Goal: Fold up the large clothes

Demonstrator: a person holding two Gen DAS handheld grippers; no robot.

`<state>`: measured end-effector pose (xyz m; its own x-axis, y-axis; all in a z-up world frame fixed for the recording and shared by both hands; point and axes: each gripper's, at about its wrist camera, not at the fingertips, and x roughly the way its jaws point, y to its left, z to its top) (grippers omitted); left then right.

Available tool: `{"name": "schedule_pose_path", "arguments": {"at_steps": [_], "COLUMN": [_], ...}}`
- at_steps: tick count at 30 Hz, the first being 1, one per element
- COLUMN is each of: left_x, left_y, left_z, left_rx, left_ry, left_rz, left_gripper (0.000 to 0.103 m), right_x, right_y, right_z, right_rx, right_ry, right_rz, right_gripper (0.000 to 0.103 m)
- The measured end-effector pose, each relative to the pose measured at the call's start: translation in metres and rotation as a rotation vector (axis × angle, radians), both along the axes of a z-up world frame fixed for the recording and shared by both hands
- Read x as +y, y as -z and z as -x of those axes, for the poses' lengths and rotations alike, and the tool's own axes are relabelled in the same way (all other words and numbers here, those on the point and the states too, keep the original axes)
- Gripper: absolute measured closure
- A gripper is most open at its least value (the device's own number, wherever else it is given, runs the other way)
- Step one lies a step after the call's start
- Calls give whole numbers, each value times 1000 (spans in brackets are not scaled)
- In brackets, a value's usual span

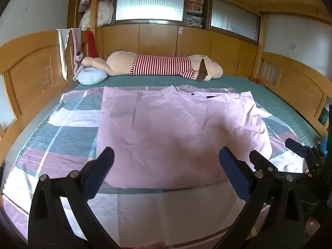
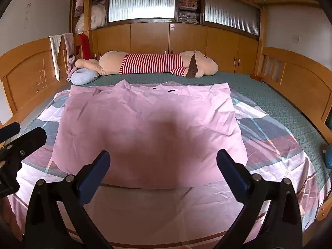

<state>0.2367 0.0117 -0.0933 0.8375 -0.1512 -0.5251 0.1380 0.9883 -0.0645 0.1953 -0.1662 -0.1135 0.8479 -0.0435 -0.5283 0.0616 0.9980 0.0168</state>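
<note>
Pink garment (image 1: 178, 128) lies spread flat on the checked sheet (image 1: 68, 132), roughly mid-bed, collar end w/ dark buttons toward the far side, hem edge nearest the tools. Looks partly folded already, sides tucked into a rectangle, tho can't be sure; right far corner sticks out loose. Fabric thin and creased, prob. slippery on the glossy sheet.

Left gripper (image 1: 166, 161) hovers over the near hem, jaws wide apart, nothing between them. Right gripper (image 2: 162, 164) same: jaws spread, empty, above the near hem. Neither touches cloth. The two sit side by side, close.

Risks from here, imo:
- pinching hem + sheet together, since both are thin and lie flush → the whole sheet lifts.
- grabbing only the top layer → the fold opens up.
- uneven lift betw. the two tools → skewed fold, more wrinkles.
- tools so near each other could knock.

Beyond: green mattress cover (image 2: 276, 103), long plush toy (image 2: 157, 64) in striped top along the far edge, blue cushion (image 2: 84, 77) at its left, wooden bed frame (image 2: 25, 70) and cabinets (image 2: 149, 37) behind.
</note>
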Motion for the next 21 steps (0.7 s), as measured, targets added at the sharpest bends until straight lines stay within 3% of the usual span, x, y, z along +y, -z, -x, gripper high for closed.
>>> {"name": "schedule_pose_path", "arguments": {"at_steps": [11,21], "left_x": [0,6], "left_y": [1,4], "left_z": [8,4], "left_rx": [-13,26], "left_ry": [10,4], "left_rz": [0,26], "left_gripper": [2,2], "right_x": [6,16], "right_y": [1,-1], "right_z": [2,6], "right_rx": [6,0], "right_ry": [-9,-20], "right_rz": [11,38], "right_gripper": [1,1]}}
